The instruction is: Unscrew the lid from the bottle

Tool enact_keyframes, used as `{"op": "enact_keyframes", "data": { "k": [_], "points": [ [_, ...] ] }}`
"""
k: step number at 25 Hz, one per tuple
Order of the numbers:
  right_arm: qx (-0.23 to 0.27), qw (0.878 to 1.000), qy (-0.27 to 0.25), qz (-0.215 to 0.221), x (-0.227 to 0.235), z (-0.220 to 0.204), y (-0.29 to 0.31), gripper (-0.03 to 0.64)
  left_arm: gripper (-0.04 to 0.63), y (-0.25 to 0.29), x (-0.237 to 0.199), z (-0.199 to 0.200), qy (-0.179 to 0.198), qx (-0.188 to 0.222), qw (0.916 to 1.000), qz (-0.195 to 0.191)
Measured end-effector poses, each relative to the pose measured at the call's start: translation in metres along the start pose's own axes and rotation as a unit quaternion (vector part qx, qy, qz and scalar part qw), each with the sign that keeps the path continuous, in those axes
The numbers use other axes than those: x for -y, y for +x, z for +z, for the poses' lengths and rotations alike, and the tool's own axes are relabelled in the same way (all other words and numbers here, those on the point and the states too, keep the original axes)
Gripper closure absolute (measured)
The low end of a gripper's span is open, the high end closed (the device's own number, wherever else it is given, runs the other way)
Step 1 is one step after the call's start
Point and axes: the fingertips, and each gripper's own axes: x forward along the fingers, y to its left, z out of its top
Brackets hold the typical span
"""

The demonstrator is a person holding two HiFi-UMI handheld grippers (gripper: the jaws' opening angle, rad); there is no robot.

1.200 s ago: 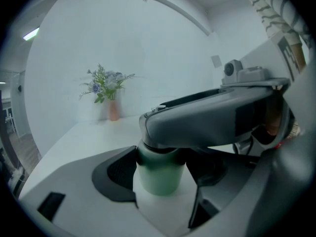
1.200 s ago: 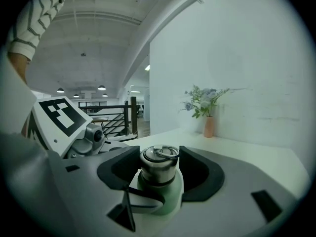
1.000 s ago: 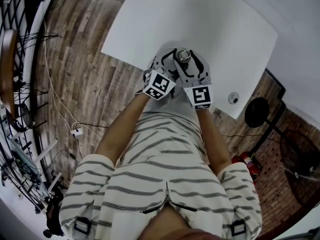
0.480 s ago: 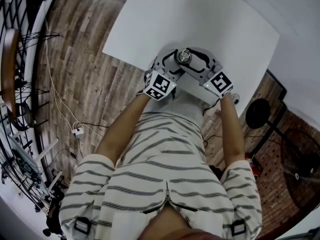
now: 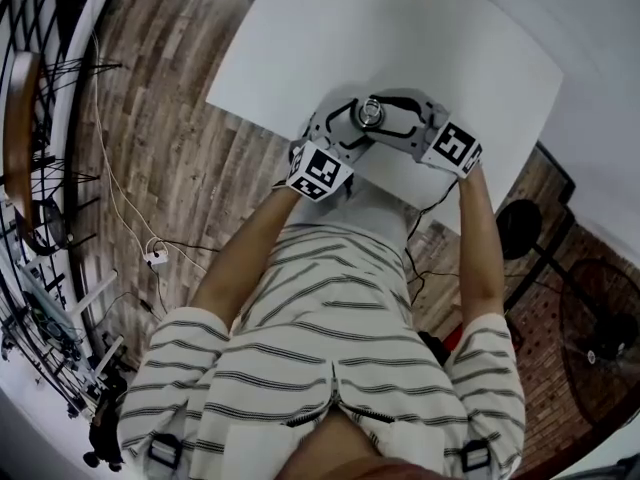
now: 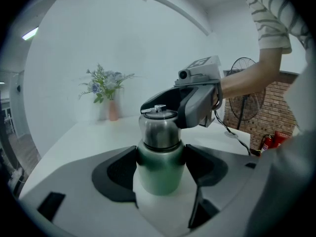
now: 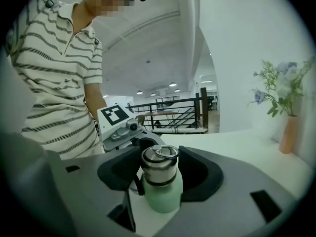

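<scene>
While left tongs (image 6: 160, 166) pinch the bottle (image 7: 163, 194), right tongs (image 7: 160, 172) clamp its lid (image 6: 159, 130).

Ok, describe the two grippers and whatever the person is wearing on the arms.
The left gripper and right gripper are light grey shells with curved jaws lined with black pads. Each carries a white cube printed with black square markers. A dark cable trails from the right one. The shirt is white, dark-striped, short-sleeved.

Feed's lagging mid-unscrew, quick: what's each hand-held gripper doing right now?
Left hand-held gripper: closed on the green bottle.
Right hand-held gripper: closed on the steel lid.
</scene>
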Motion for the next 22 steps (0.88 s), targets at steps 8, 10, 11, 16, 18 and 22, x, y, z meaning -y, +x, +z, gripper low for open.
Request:
{"op": "enact_keyframes", "data": {
  "k": [8, 10, 11, 16, 18, 22],
  "points": [
    [-0.033, 0.997, -0.018, 0.061, -0.002, 0.001, -0.001, 0.367, 0.285, 0.0, 0.001, 0.002, 0.001, 0.003, 1.0, -0.003],
    [-0.038, 0.997, -0.018, 0.065, -0.002, 0.002, 0.002, 0.367, 0.285, -0.002, 0.0, 0.001, 0.0, 0.0, 1.0, -0.002],
    [-0.038, 0.997, -0.015, 0.064, -0.002, 0.002, 0.003, 0.365, 0.285, -0.002, -0.001, 0.0, 0.0, -0.001, 1.0, -0.001],
    [-0.02, 0.999, 0.029, 0.038, -0.003, 0.003, 0.0, 0.26, 0.285, 0.001, 0.0, 0.003, 0.001, 0.001, 1.0, 0.0],
    [-0.004, 1.0, 0.025, 0.001, -0.003, 0.007, -0.003, 0.25, 0.285, 0.001, 0.001, 0.001, 0.0, -0.001, 1.0, 0.0],
    [0.024, 0.993, 0.012, -0.119, 0.0, 0.012, -0.006, 0.252, 0.285, 0.001, 0.002, 0.001, 0.0, 0.0, 1.0, 0.0]
  ]
}}
